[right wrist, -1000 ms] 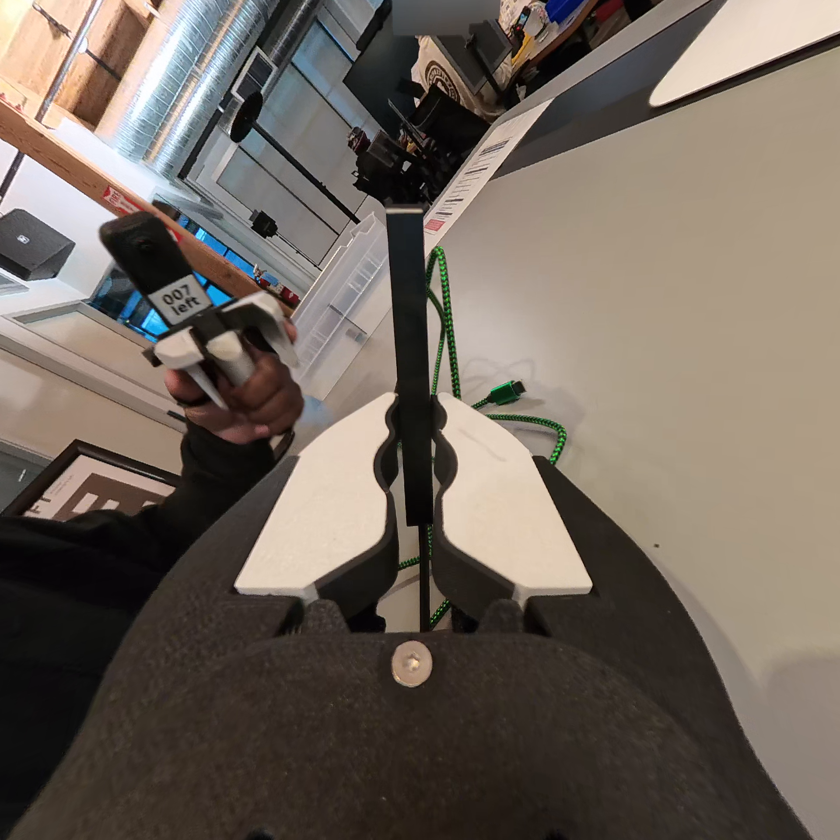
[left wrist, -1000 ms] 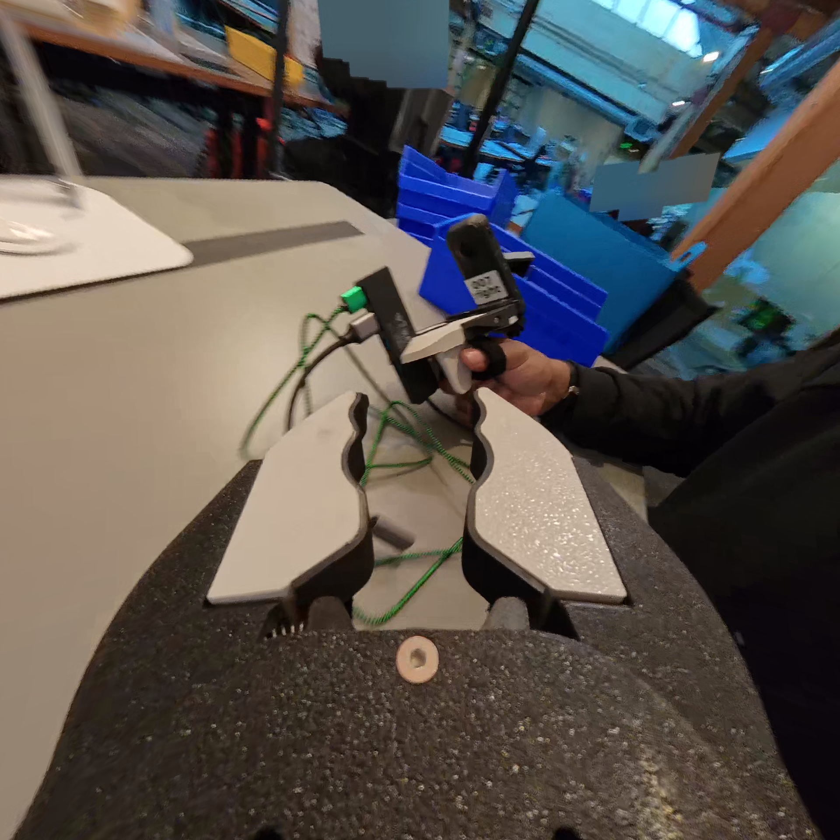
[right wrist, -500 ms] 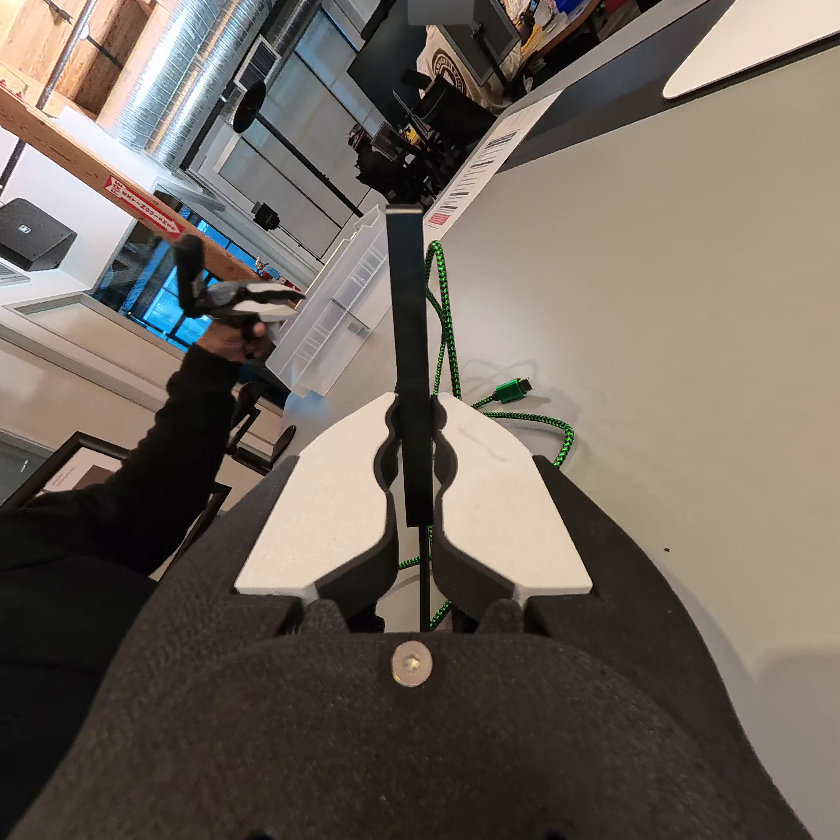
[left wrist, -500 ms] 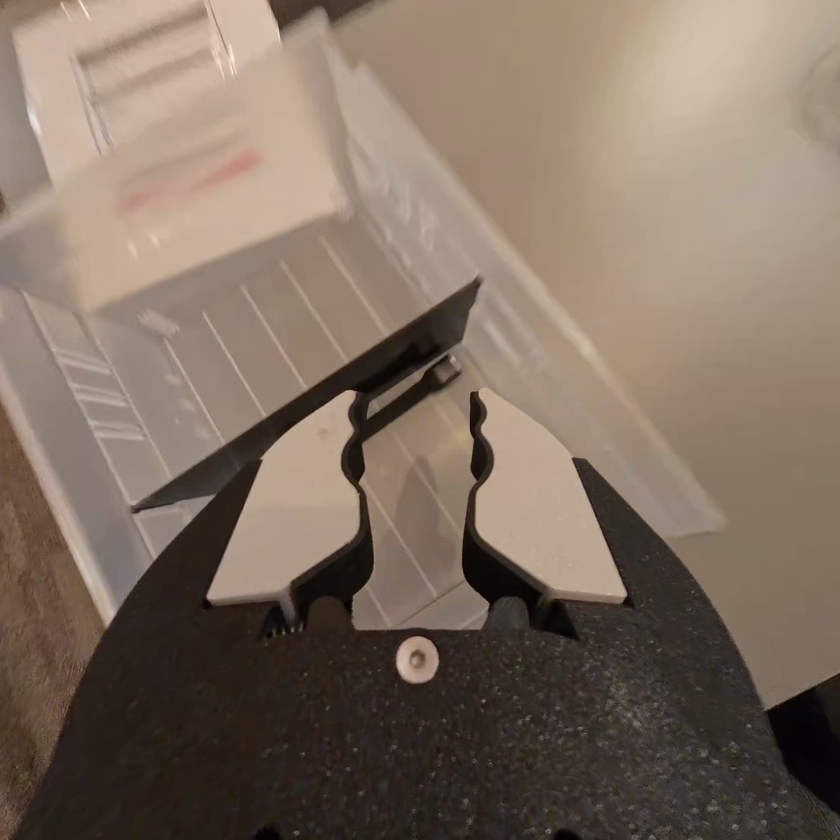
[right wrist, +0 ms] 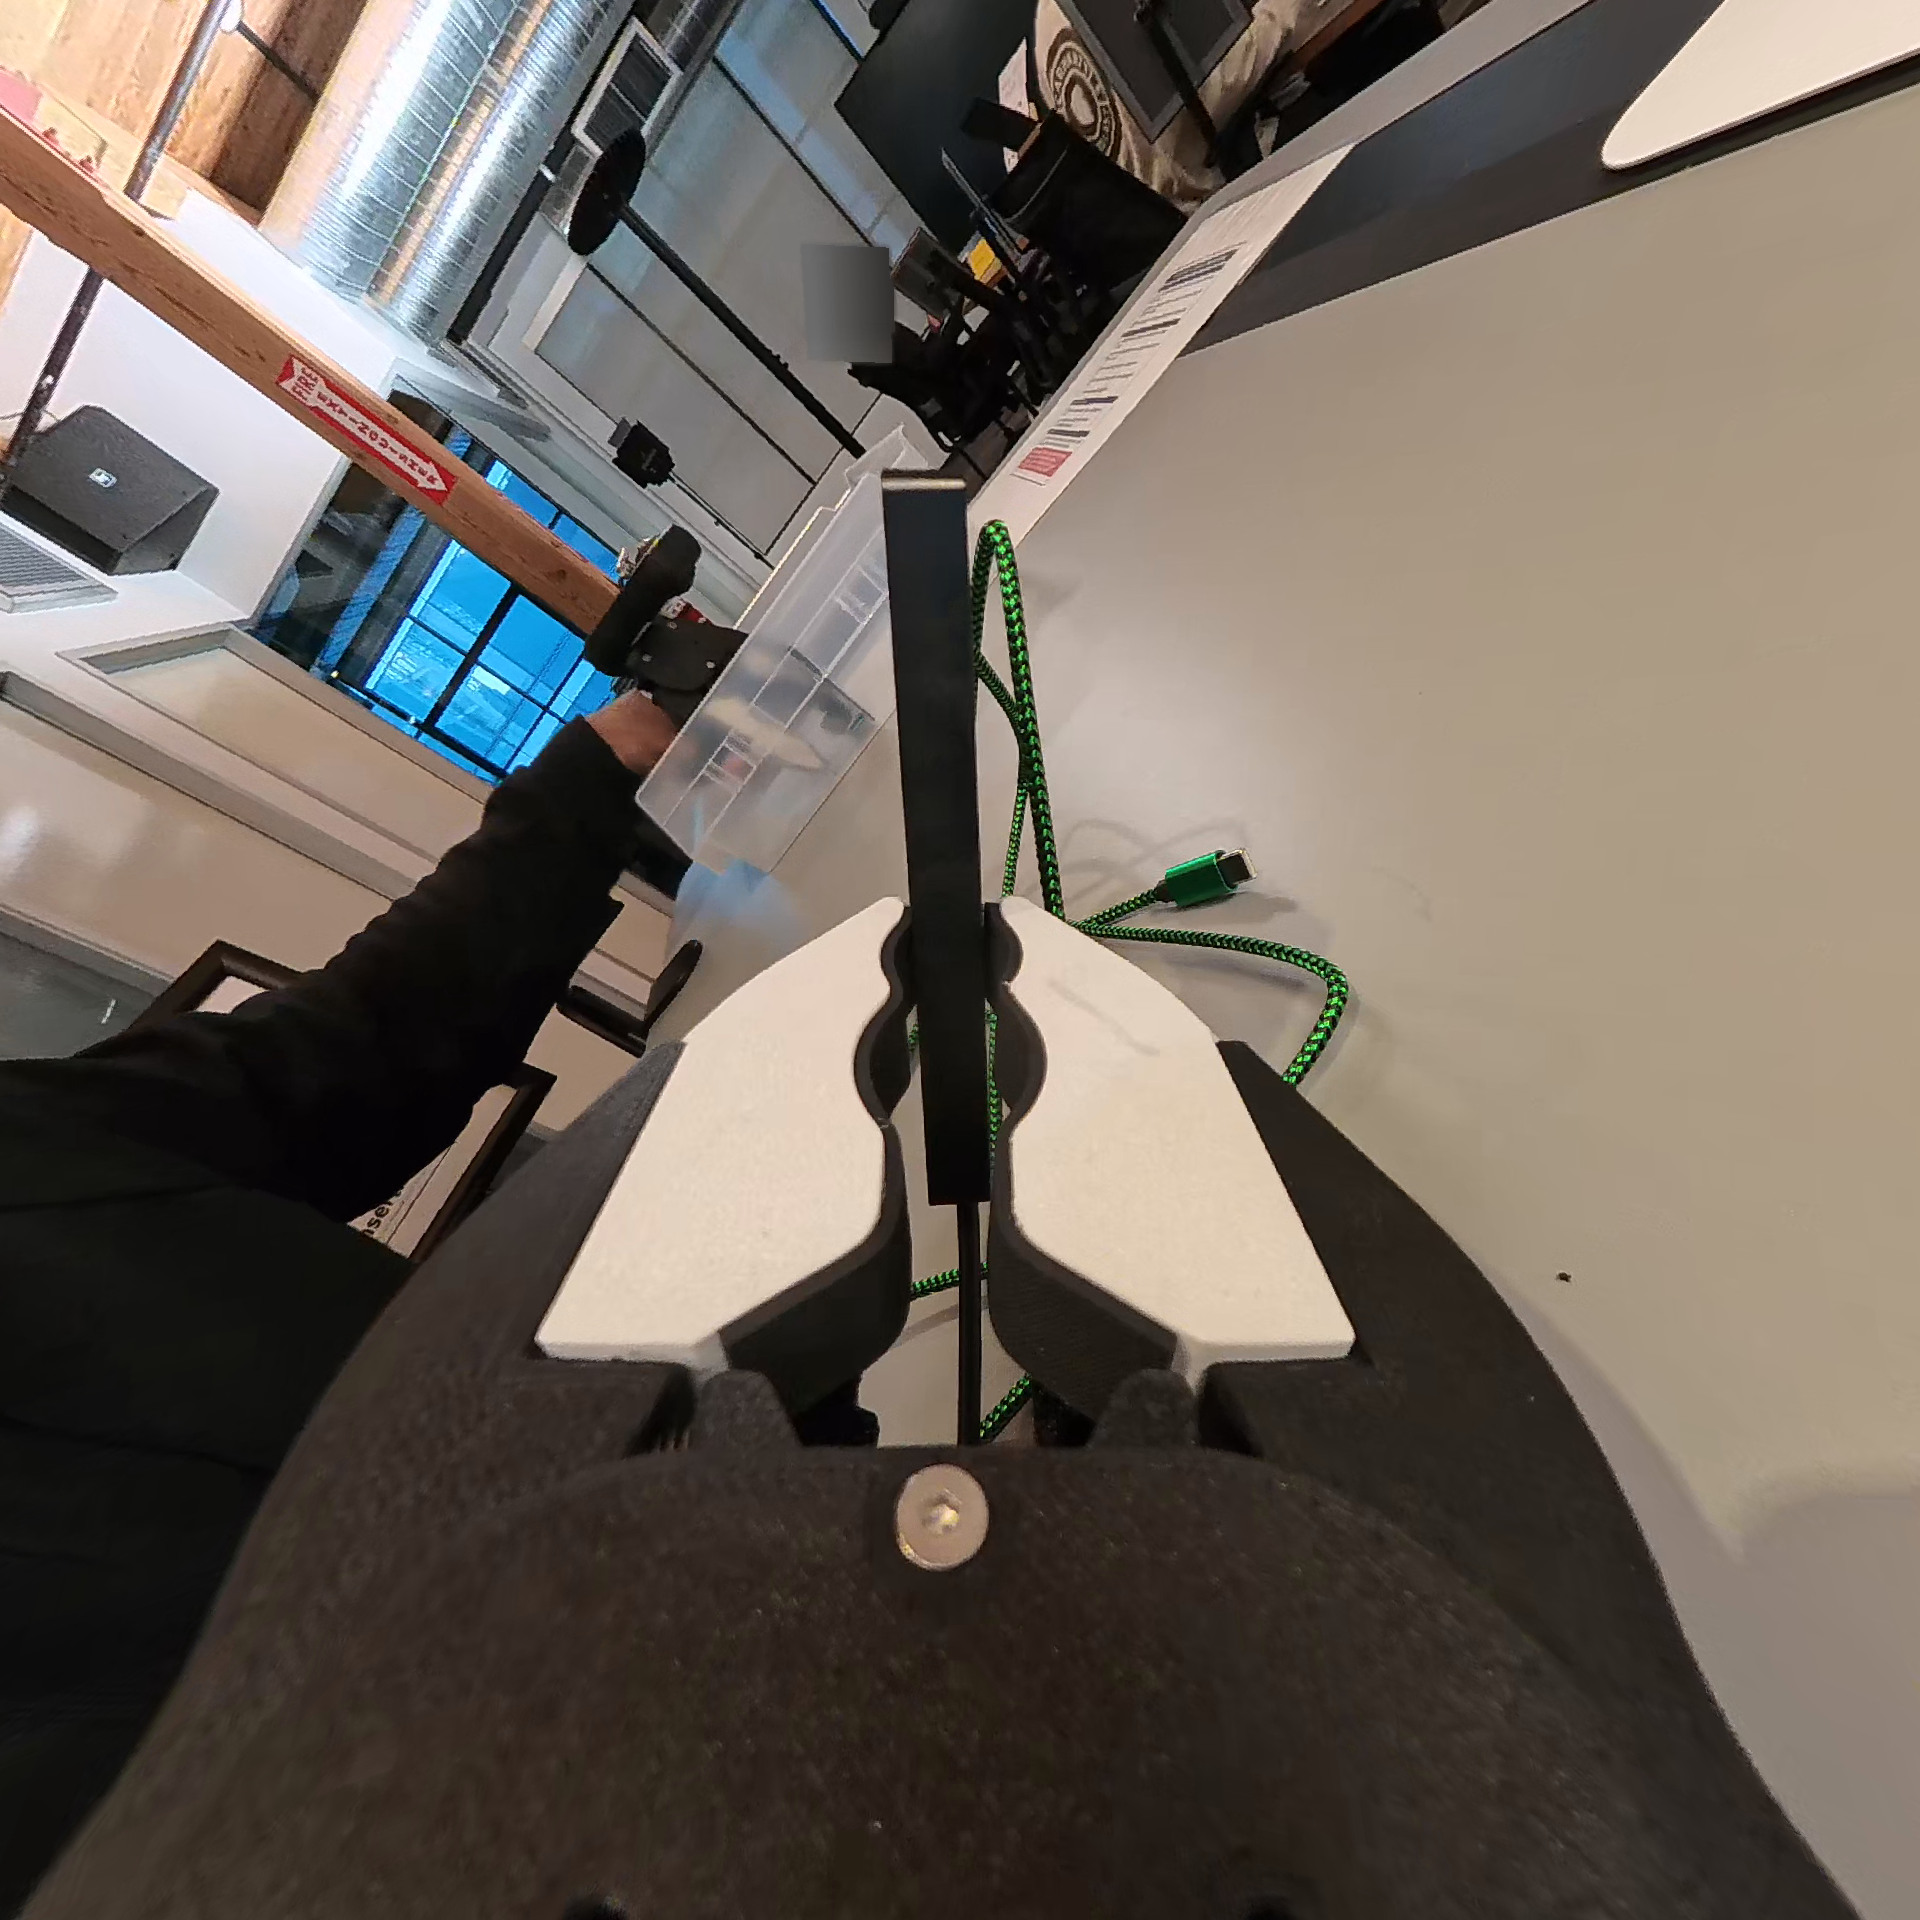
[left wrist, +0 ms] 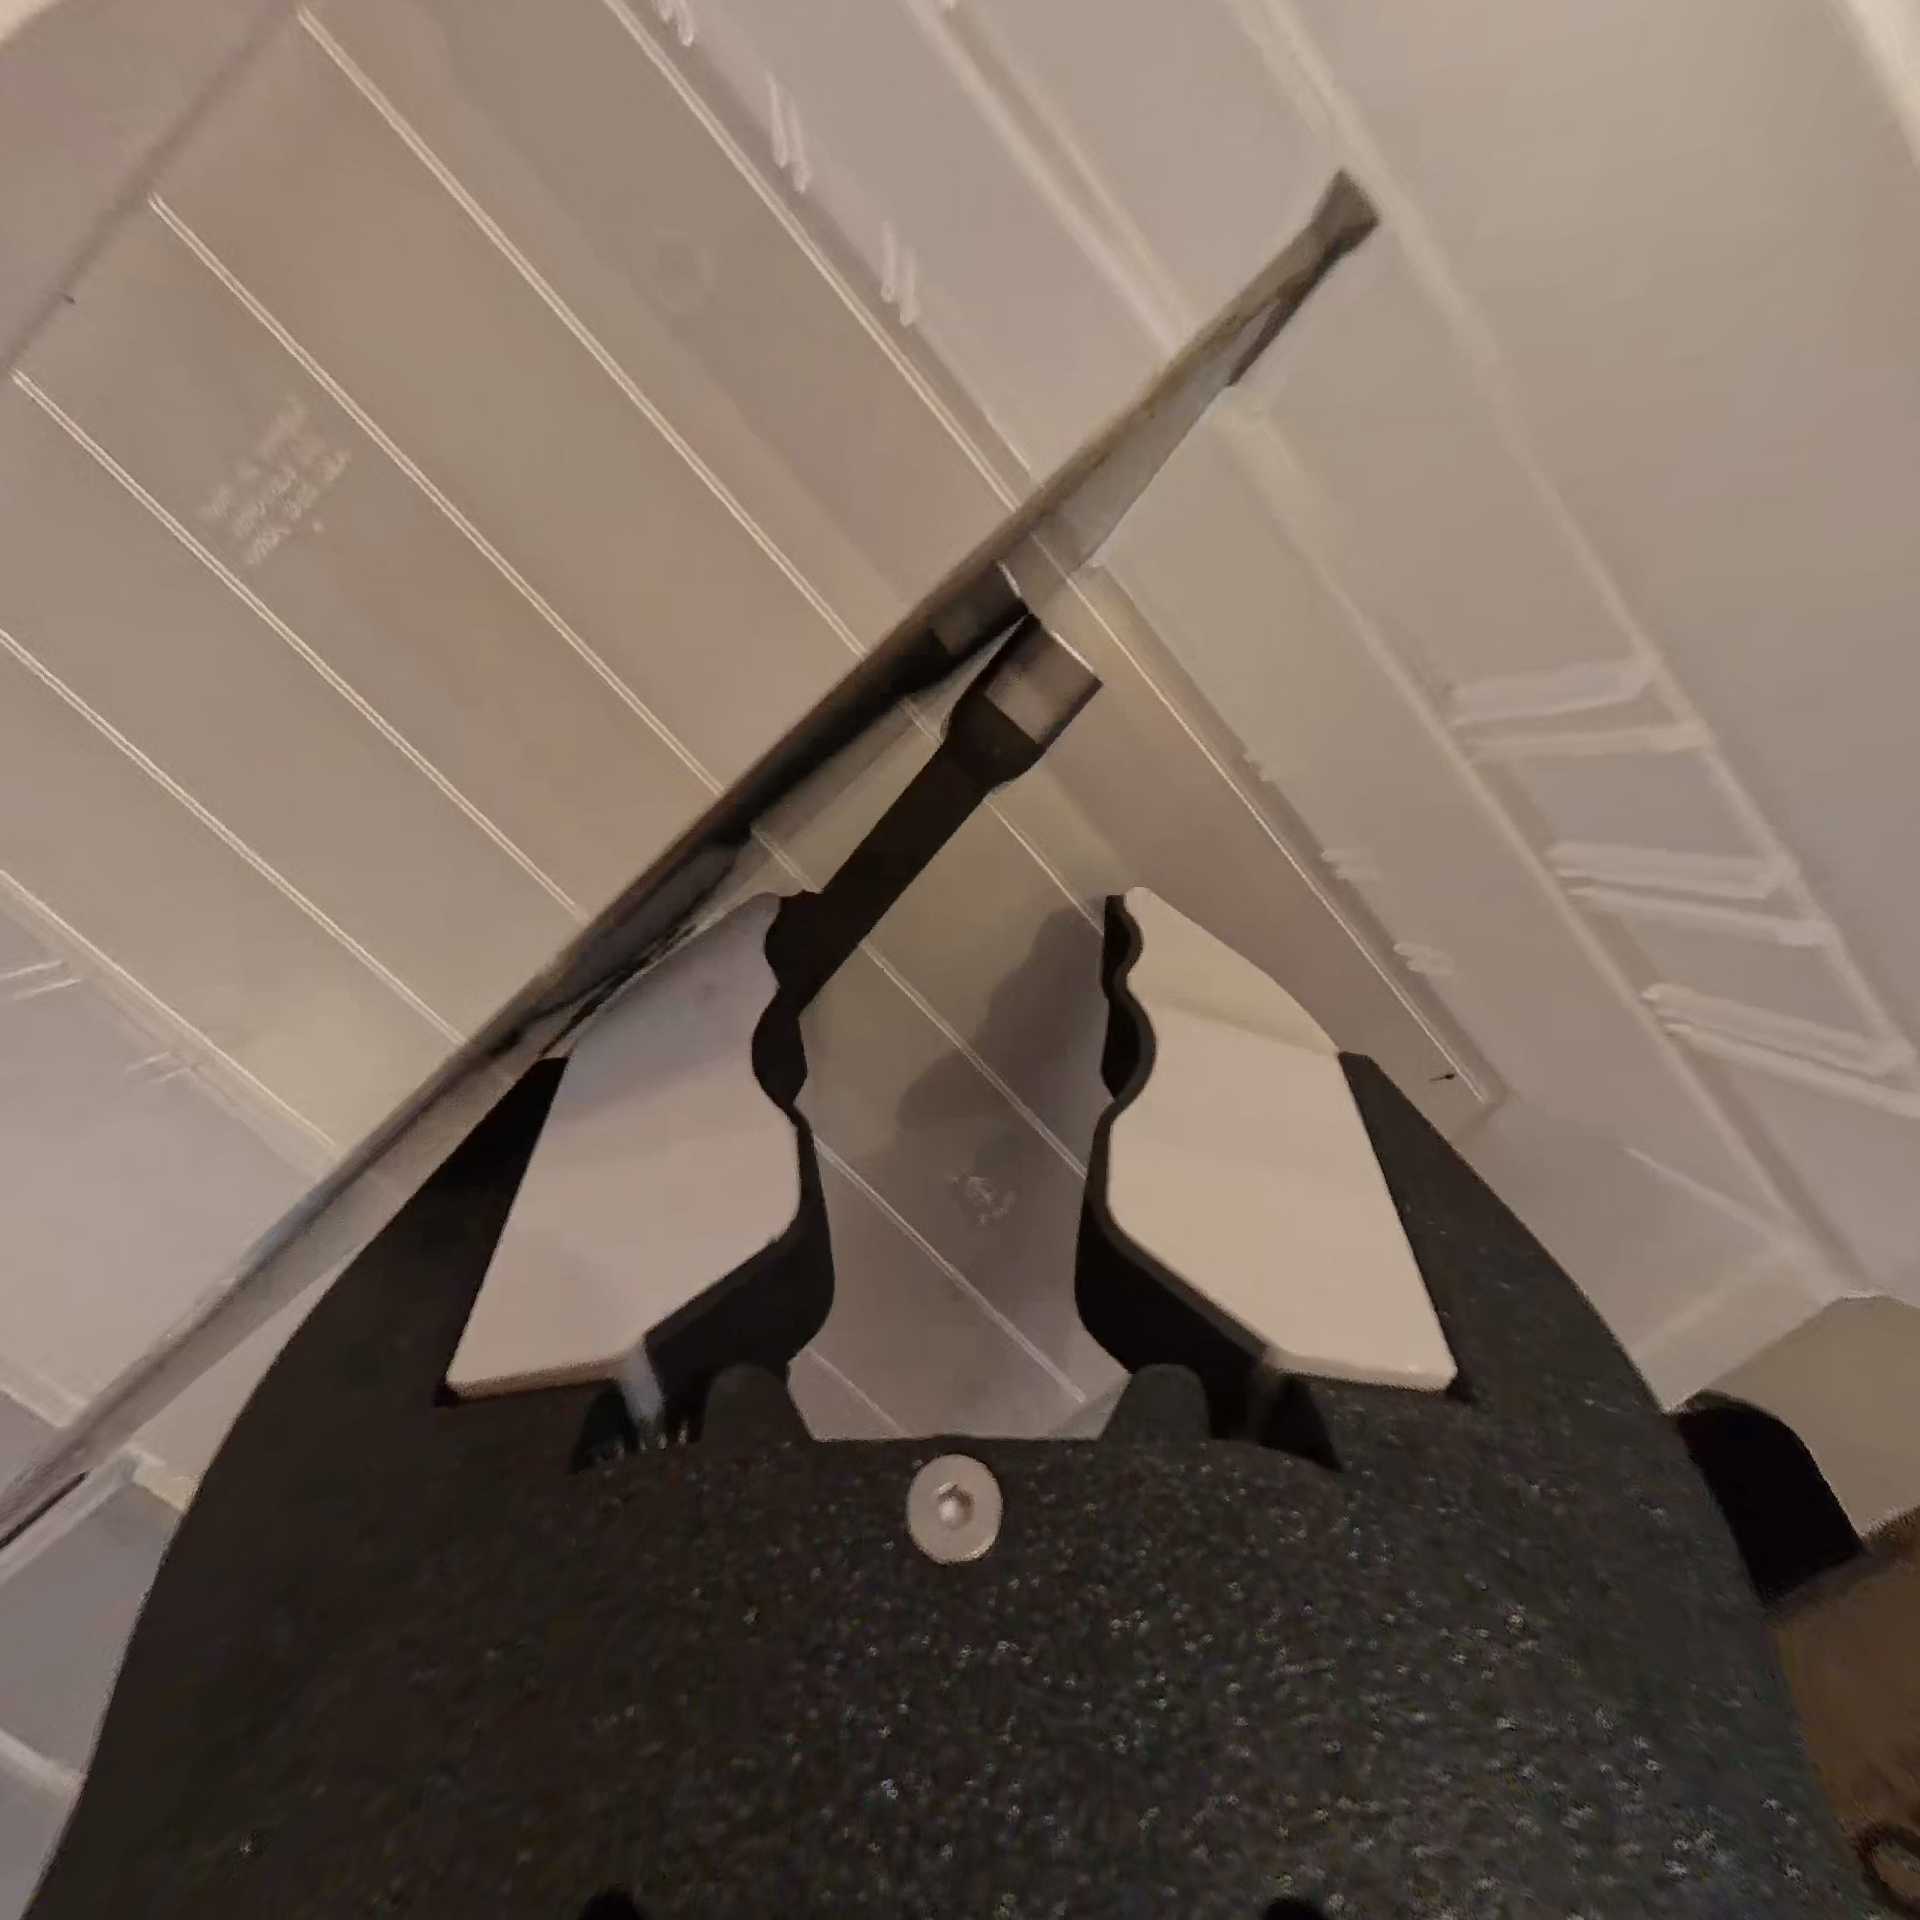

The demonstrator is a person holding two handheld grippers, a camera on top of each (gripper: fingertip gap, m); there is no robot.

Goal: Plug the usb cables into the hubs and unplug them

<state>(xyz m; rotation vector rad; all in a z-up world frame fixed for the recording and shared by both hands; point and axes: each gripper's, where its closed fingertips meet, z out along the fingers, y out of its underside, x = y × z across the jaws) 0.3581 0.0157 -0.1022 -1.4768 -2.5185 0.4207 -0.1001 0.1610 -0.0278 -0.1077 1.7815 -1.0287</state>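
My right gripper (right wrist: 951, 914) is shut on a slim black USB hub (right wrist: 930, 727), held upright above the grey table (right wrist: 1558, 675). The hub's black lead (right wrist: 971, 1309) hangs between the fingers. A green braided cable (right wrist: 1023, 748) loops on the table, and its green plug (right wrist: 1205, 878) lies free to the right of the hub. My left gripper (left wrist: 945, 914) is open and empty inside a clear plastic bin (left wrist: 416, 520). A black cable plug with a silver tip (left wrist: 1023, 707) lies just ahead of its left finger. The left gripper also shows in the right wrist view (right wrist: 665, 623), at the bin.
The clear bin (right wrist: 790, 727) sits at the table's far edge. A dark thin strip (left wrist: 1143, 436) runs diagonally across the bin in the left wrist view. A printed paper sheet (right wrist: 1143, 332) and a white mat (right wrist: 1766, 83) lie farther back on the table. My right fingertips sit around 50 cm from my left ones.
My left gripper has swung away from the hub to the clear bin and moved closer to the black plug inside it. My right gripper still holds the hub in the same place.
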